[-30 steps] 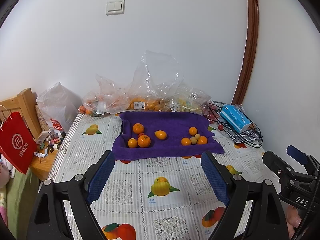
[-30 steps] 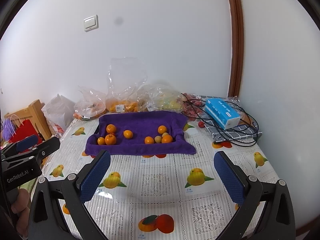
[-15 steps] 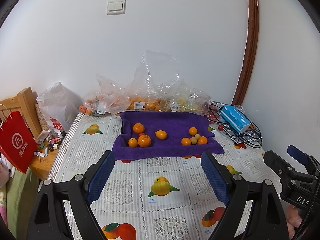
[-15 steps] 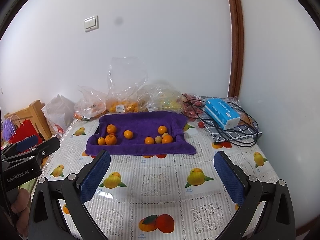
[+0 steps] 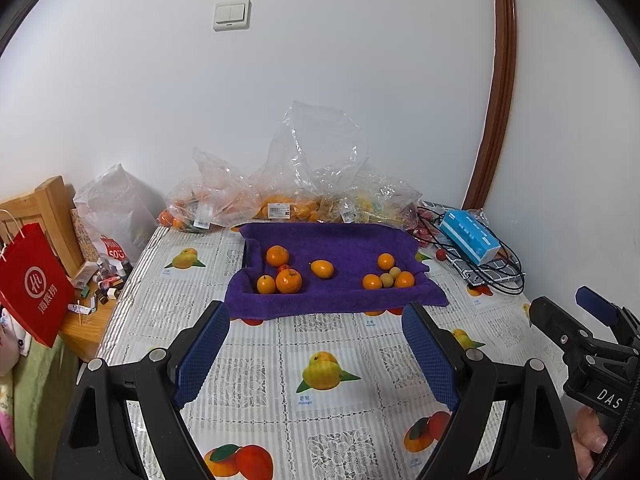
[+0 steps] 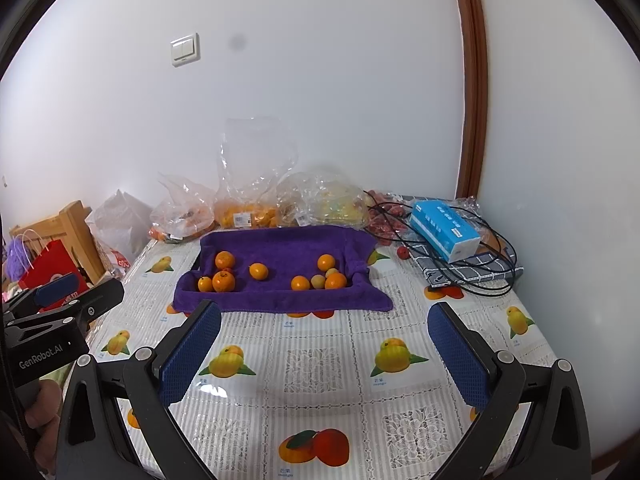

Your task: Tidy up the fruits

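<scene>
Fruit on a purple towel (image 5: 336, 276), before sorting.
My left tool (image 5: 316, 354) and right tool (image 6: 324, 356) hover spread and empty above the surface (image 5: 320, 344).

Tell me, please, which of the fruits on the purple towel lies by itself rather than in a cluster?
The oval orange fruit near the middle of the purple towel: it touches nothing, while the others huddle in a left group and a right group.

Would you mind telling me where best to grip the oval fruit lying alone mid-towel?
Probably across the narrow middle of the oval fruit, coming from above and the front: its long axis runs left-right, and bare purple towel surrounds it, leaving the fingers room.
</scene>
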Demonstrator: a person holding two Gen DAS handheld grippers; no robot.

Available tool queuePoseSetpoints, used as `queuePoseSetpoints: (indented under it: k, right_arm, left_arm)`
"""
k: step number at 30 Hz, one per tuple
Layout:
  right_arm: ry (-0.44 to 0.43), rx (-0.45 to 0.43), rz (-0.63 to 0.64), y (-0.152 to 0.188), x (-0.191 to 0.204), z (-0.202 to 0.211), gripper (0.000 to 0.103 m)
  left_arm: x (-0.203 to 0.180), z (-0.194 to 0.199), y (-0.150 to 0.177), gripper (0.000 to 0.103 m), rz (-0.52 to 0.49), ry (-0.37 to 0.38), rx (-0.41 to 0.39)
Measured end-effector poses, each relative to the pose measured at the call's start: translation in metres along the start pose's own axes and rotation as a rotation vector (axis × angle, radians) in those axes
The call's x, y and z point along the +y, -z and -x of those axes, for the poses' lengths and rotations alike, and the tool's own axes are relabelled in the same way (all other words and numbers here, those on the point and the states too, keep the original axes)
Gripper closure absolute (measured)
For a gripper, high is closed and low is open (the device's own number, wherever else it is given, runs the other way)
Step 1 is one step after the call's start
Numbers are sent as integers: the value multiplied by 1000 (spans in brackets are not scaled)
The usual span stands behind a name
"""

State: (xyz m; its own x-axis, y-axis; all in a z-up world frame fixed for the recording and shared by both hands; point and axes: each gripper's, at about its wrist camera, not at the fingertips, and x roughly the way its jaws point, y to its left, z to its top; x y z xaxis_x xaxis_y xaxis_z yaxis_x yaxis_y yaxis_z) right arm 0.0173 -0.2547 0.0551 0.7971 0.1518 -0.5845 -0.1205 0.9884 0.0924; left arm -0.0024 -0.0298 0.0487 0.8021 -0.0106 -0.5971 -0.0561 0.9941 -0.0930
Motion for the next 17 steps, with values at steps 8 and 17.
queuePoseSetpoints:
  k: [8,17]
  right_arm:
    - [0,-1,1,0,0,0,1]
    - [2,-1,2,0,0,1,1]
  left_arm:
    - [-1,1,1,15,0,2,-1]
    - [-1,2,2,15,-1,-1,-4]
